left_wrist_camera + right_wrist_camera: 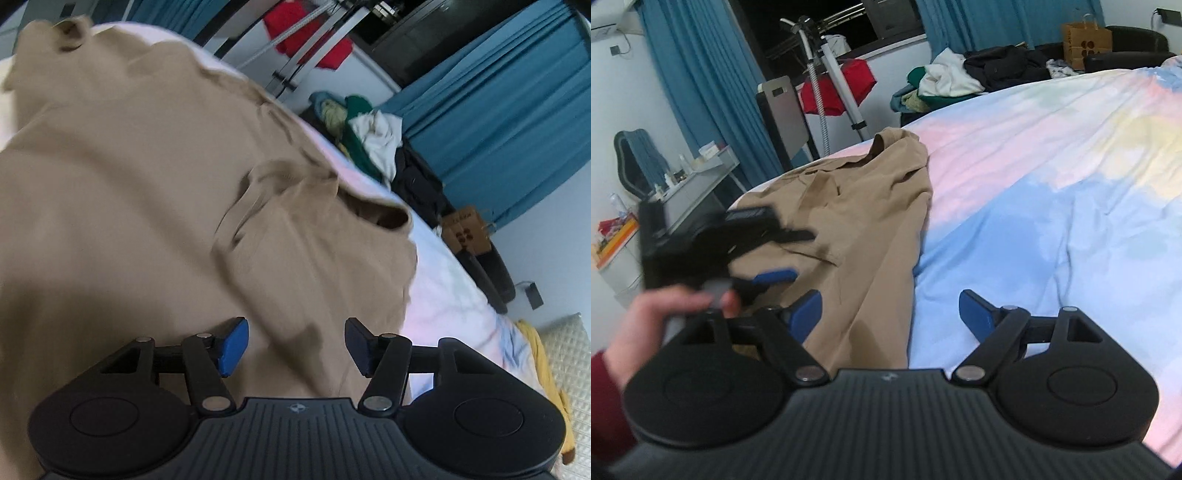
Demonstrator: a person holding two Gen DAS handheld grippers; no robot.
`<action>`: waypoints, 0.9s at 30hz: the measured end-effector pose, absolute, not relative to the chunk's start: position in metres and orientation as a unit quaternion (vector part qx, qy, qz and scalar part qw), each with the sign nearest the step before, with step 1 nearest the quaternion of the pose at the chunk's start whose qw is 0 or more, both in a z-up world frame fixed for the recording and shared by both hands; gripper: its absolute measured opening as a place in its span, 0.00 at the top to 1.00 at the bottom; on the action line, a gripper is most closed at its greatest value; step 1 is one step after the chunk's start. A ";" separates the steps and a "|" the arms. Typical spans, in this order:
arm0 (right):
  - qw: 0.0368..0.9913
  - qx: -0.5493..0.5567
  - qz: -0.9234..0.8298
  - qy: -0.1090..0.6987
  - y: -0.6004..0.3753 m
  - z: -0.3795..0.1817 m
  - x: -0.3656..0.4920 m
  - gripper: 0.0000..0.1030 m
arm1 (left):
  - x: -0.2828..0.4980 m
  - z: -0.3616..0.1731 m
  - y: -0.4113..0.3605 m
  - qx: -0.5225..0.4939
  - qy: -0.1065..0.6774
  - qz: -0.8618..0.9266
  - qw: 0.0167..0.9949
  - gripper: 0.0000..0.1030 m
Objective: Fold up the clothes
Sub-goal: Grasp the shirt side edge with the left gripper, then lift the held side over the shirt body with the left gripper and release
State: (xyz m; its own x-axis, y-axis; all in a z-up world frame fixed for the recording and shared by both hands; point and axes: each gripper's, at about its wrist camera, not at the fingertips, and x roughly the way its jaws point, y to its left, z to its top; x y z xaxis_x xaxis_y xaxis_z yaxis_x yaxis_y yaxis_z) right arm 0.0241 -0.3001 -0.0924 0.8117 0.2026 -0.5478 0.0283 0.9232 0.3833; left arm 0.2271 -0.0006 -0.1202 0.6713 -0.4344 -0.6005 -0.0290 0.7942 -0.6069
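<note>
A tan garment (155,192) lies spread and rumpled on a bed with a pastel pink and blue cover (454,291). It also shows in the right wrist view (864,221) on the bed's left part. My left gripper (295,345) is open and empty, just above the garment's near part. My right gripper (890,314) is open and empty over the garment's right edge. The left gripper also shows in the right wrist view (768,258), blurred, held in a hand at the left above the garment.
A pile of clothes (960,81) lies beyond the bed's far edge, with a paper bag (1086,40) next to it. A garment steamer stand (834,92) and a red cloth (838,92) stand by blue curtains (694,92). A desk with small items (698,166) is at the left.
</note>
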 end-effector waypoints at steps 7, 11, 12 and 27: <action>0.929 0.200 0.039 0.309 -0.302 -0.105 0.039 0.20 | 0.258 -0.124 -0.004 -0.245 0.380 -0.095 0.887 0.98; 0.931 0.198 0.034 0.305 -0.301 -0.107 0.039 0.20 | 0.257 -0.120 0.011 -0.242 0.371 -0.105 0.890 0.96; 0.931 0.197 0.033 0.305 -0.301 -0.107 0.039 0.20 | 0.255 -0.118 0.017 -0.249 0.370 -0.117 0.887 0.89; 0.932 0.164 0.040 0.322 -0.276 -0.110 0.052 0.20 | 0.254 -0.126 0.237 -0.409 0.317 0.019 0.855 0.22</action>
